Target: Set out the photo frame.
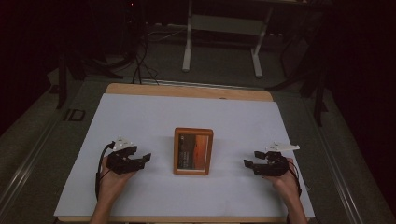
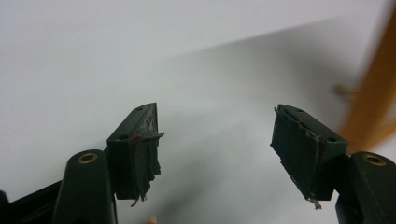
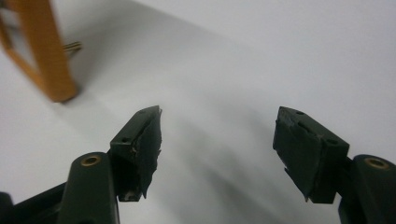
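Note:
A wooden picture frame (image 1: 193, 150) with an orange-toned picture lies flat in the middle of the white sheet (image 1: 154, 116). My left gripper (image 1: 141, 157) rests to its left, jaws pointing toward it, open with nothing between them. In the left gripper view the jaws stand wide over bare white sheet (image 2: 140, 60), and the frame's orange edge (image 2: 373, 102) shows blurred at the right. My right gripper (image 1: 252, 159) sits to the frame's right, open and empty. The right gripper view has the frame's corner (image 3: 46, 60) at upper left, apart from the jaws.
The white sheet covers a wooden table (image 1: 187, 89) whose far edge shows bare wood. Beyond it stand the white legs of another table (image 1: 222, 37), with cables (image 1: 140, 60) on the dark floor. A hand holds each gripper near the front edge.

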